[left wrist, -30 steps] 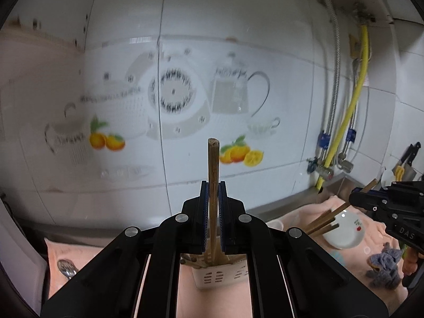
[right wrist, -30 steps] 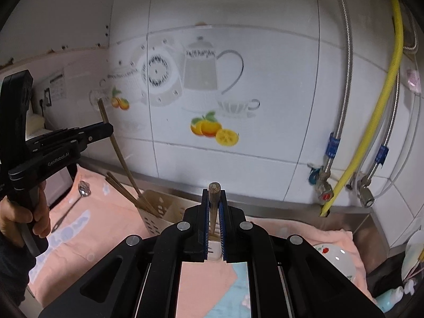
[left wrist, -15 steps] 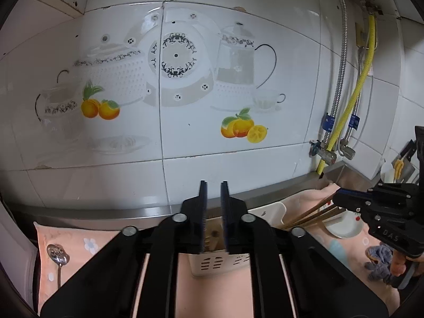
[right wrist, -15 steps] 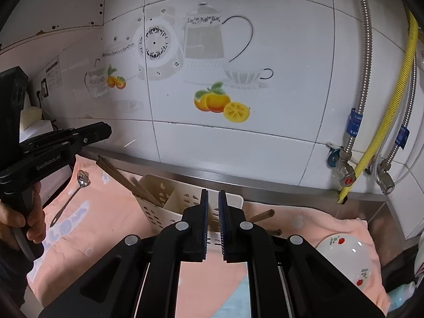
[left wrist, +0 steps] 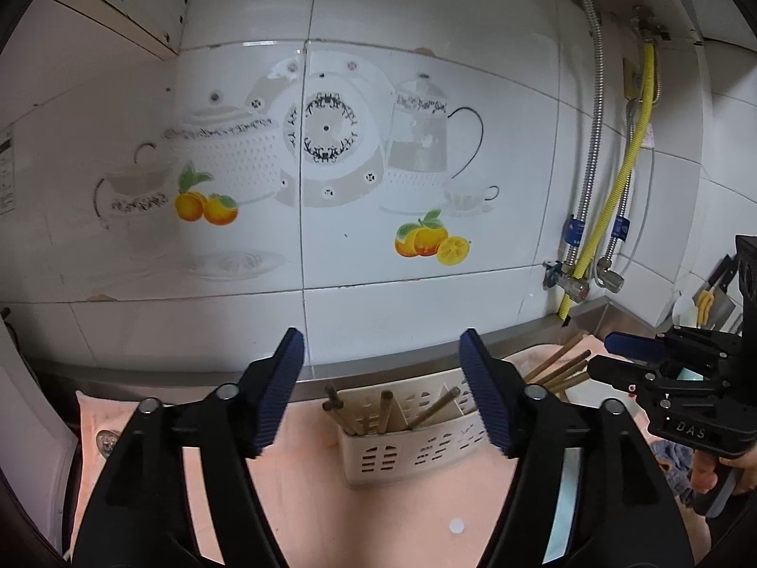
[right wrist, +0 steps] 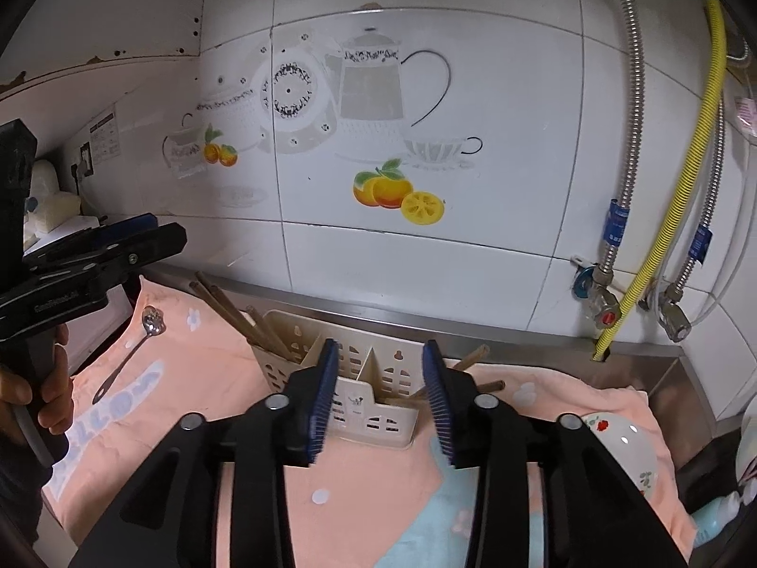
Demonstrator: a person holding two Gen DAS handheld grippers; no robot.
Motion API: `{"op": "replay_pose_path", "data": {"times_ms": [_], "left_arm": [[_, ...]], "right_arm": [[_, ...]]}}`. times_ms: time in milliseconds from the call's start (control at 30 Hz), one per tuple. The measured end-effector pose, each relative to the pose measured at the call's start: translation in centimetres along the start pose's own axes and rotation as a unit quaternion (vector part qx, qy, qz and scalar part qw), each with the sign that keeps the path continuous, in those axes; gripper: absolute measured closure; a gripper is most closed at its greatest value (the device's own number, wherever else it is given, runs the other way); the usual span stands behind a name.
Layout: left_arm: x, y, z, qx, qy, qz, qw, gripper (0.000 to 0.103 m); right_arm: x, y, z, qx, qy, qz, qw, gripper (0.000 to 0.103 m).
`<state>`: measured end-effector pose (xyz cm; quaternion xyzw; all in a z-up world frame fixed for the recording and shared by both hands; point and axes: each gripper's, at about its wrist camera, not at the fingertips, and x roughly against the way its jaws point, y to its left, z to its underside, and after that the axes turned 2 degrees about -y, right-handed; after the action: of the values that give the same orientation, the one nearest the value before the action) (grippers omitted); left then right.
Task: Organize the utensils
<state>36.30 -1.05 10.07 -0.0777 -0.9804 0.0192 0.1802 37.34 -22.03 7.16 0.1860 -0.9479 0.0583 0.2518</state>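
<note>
My left claw (left wrist: 381,390) has just been opening and now stands spread wide, nothing between its pads — it hangs over the left end of the cream utensil caddy (left wrist: 416,445). My right claw (right wrist: 380,395) has just been opening too, parted about halfway and empty, above the caddy's middle divider. Wooden chopsticks (right wrist: 236,319) lean out of the left compartment, and more (right wrist: 468,369) poke from the right one. A metal spoon (right wrist: 132,350) lies on the peach towel (right wrist: 189,378) covering the counter, left of the caddy.
</note>
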Motion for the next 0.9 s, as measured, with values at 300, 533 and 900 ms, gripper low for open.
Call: {"op": "replay_pose_path", "data": {"times_ms": [300, 533, 900], "left_arm": [[3.8, -0.4, 1.9, -0.020, -0.023, -0.014, 0.9994, 0.005], [5.6, -1.0, 4.1, -0.032, -0.014, -0.012, 0.9993, 0.005], [8.4, -0.7, 6.7, -0.025, -0.012, -0.020, 0.9994, 0.005]], "right_arm": [[2.3, 1.0, 2.1, 0.004, -0.010, 0.012, 1.000, 0.040], [3.8, 2.0, 3.9, 0.009, -0.015, 0.022, 1.000, 0.024], [6.0, 3.1, 6.5, -0.005, -0.022, 0.023, 0.999, 0.013]]}}
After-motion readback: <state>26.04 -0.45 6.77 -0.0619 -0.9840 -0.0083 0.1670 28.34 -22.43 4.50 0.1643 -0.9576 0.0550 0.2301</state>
